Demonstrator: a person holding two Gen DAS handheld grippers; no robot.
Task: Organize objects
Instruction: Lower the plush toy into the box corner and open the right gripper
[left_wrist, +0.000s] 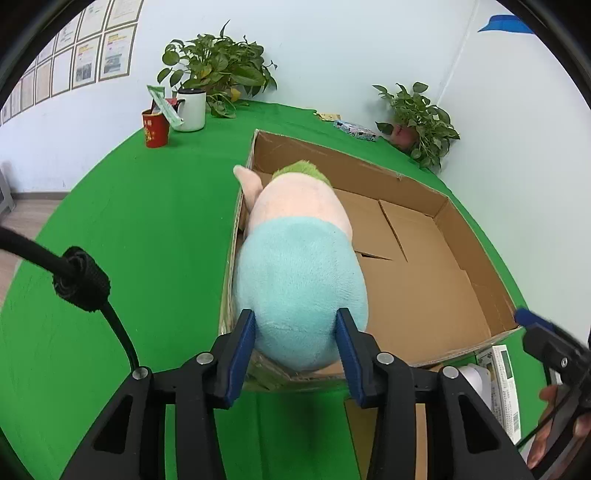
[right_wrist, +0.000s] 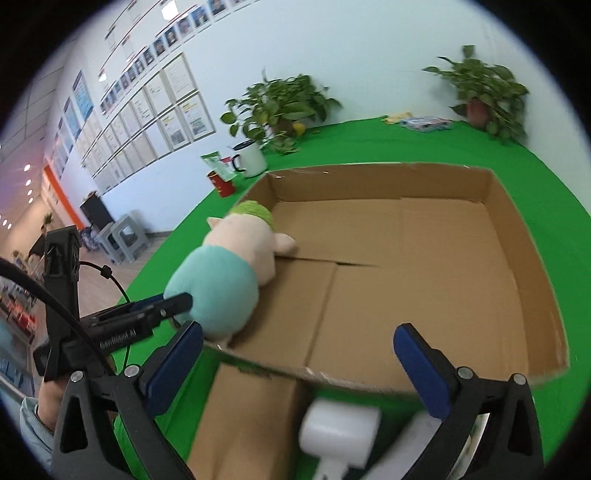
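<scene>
1. Fingers of the left gripper (left_wrist: 295, 343) press on both sides of the teal rear end of a plush toy (left_wrist: 299, 266), holding it; the right gripper (right_wrist: 299, 365) has its fingers spread wide with nothing between them.
2. Writing: small print and a barcode run along a white carton (left_wrist: 504, 384) at the right edge of the left wrist view, too small to read. The red cup (left_wrist: 155, 129) bears a gold pattern that cannot be read. Wall notices are blurred.
3. The plush toy lies over the left wall of the open cardboard box (right_wrist: 517, 229), at its near left corner, on the green bench (left_wrist: 147, 229). Its long axis runs away from the left gripper, green-topped head pointing toward the far wall of the box.
4. A white object (right_wrist: 340, 428) below the right gripper is blurred and cut off by the frame. The toy's face is hidden.
</scene>
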